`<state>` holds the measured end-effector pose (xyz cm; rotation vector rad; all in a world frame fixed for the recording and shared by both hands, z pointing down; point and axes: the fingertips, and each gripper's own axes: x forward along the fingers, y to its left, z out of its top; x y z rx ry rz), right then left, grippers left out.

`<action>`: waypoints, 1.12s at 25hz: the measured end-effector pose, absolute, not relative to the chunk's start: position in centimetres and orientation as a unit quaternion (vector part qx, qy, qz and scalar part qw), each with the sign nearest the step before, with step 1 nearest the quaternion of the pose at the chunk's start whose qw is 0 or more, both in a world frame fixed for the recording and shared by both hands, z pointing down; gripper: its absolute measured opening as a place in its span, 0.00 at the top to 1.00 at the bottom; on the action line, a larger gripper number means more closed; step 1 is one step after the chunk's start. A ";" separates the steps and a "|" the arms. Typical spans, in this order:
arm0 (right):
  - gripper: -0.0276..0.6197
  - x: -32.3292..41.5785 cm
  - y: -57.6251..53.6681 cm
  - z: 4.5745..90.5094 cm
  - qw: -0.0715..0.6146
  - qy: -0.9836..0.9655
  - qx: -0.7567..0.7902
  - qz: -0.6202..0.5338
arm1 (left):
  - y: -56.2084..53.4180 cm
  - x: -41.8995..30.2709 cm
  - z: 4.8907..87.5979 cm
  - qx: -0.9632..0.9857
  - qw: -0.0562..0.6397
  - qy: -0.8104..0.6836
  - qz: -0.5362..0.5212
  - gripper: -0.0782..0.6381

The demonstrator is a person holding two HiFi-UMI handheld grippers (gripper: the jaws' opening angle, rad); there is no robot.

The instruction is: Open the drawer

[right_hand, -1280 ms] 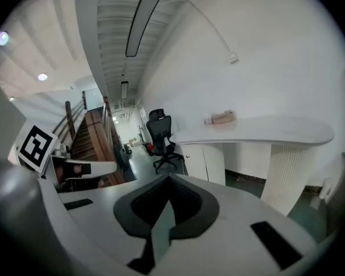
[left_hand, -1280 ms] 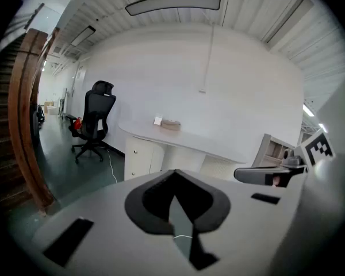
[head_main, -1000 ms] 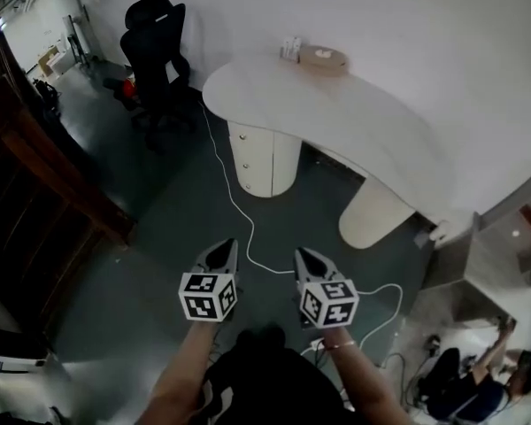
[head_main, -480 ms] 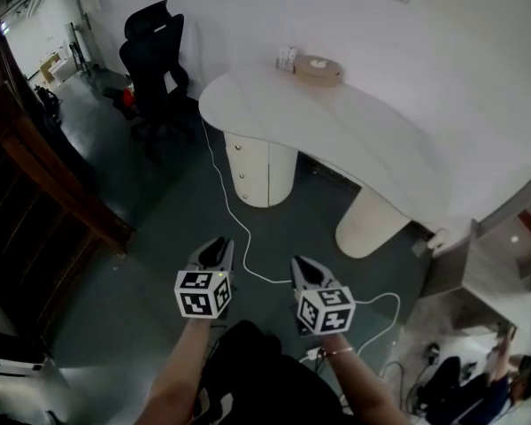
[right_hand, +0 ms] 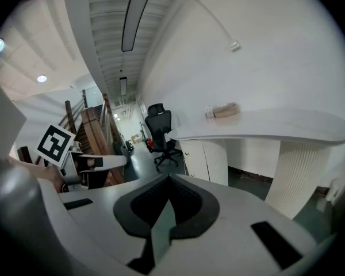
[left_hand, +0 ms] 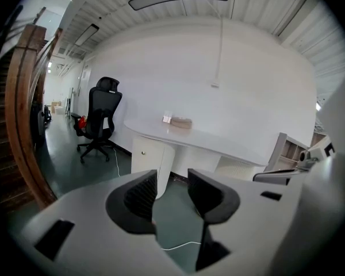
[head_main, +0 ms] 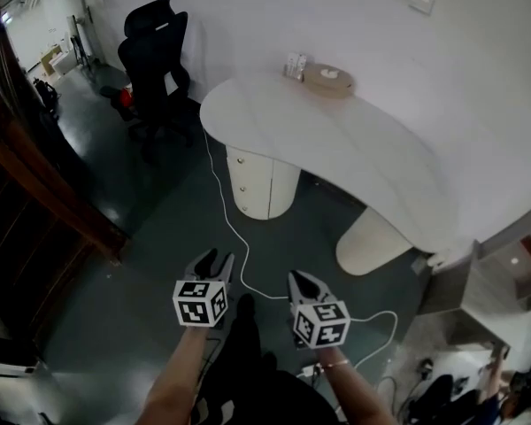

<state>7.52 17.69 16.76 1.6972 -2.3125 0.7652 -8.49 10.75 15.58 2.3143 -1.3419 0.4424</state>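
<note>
Drawer pedestal (head_main: 250,177) sits under the white worktop (head_main: 354,153), well ahead of my hands.
I hold both arms forward side by side, tipped slightly down: left gripper (head_main: 214,258) fingers apart, having just been opening, nothing between them (right gripper (head_main: 299,278) fingers pressed together, empty).

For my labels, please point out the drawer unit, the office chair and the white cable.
drawer unit (head_main: 257,181): head view, curved front.
office chair (head_main: 155,48): head view, its backrest.
white cable (head_main: 222,212): head view, floor stretch.
</note>
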 end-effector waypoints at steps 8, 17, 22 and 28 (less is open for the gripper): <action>0.95 7.1 7.0 18.9 0.104 -0.761 0.575 0.282 | 0.5 -9.7 18.5 0.828 0.221 -0.481 0.186 0.67; 0.95 6.5 -2.5 20.4 0.123 -0.753 0.579 0.287 | -8.4 -9.6 21.4 0.830 0.230 -0.464 0.206 0.67; 0.95 7.1 -5.3 23.1 0.144 -0.756 0.568 0.292 | -11.4 -9.8 24.2 0.820 0.240 -0.475 0.210 0.67; 0.95 7.8 -7.4 28.7 0.159 -0.763 0.554 0.294 | -13.5 -9.3 29.7 0.813 0.247 -0.483 0.210 0.67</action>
